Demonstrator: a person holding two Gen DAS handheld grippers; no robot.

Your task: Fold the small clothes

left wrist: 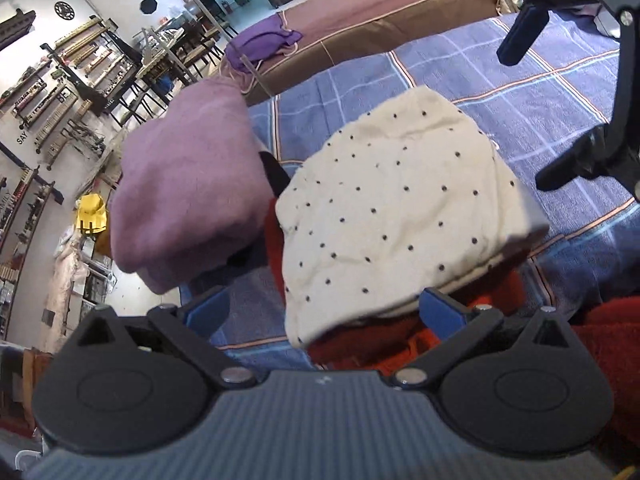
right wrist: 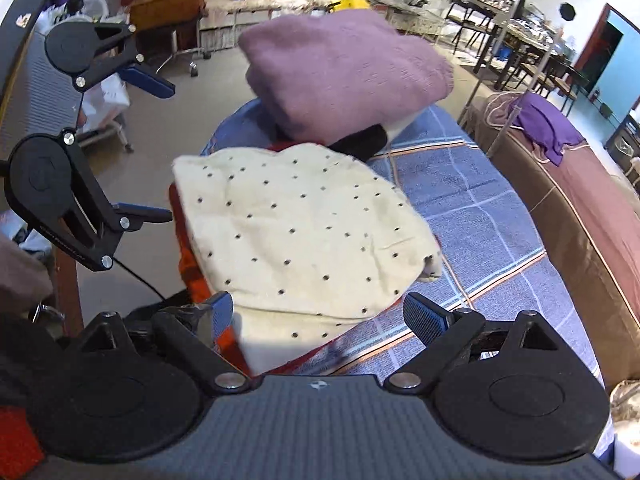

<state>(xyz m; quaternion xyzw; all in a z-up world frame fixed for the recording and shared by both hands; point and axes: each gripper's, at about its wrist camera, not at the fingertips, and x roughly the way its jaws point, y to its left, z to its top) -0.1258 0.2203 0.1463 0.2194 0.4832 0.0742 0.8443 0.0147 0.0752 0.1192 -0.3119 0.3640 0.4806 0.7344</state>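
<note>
Nearest the lens in the left wrist view is the left gripper (left wrist: 322,312), its black linkage arms and blue-padded jaws spread wide with nothing pressed between them. The right gripper (right wrist: 326,316) stands the same way in its own view: jaws fully apart, empty.

Just beyond both sets of jaws lies the cream cloth with small dark dots (left wrist: 396,216), folded into a compact, roughly square packet. It rests on top of a red fuzzy garment (left wrist: 384,344), which shows along its near and left edges, and both sit on the blue checked bedsheet (left wrist: 540,112) covering the bed. In the left wrist view the packet's near edge overlaps the space between the blue pads, yet neither pad presses it; in the right wrist view its near corner sits between the two pads, again untouched. Each gripper looks down on the cloth from above, one from each side.

Behind the dotted piece, a folded mauve knitted sweater (right wrist: 344,76) lies over a dark item (right wrist: 362,142) at the far end of the sheet.

The dotted piece appears finished and released, and the mauve sweater seems done too. The red garment underneath looks rumpled rather than folded, so it is probably among what is left.
</note>
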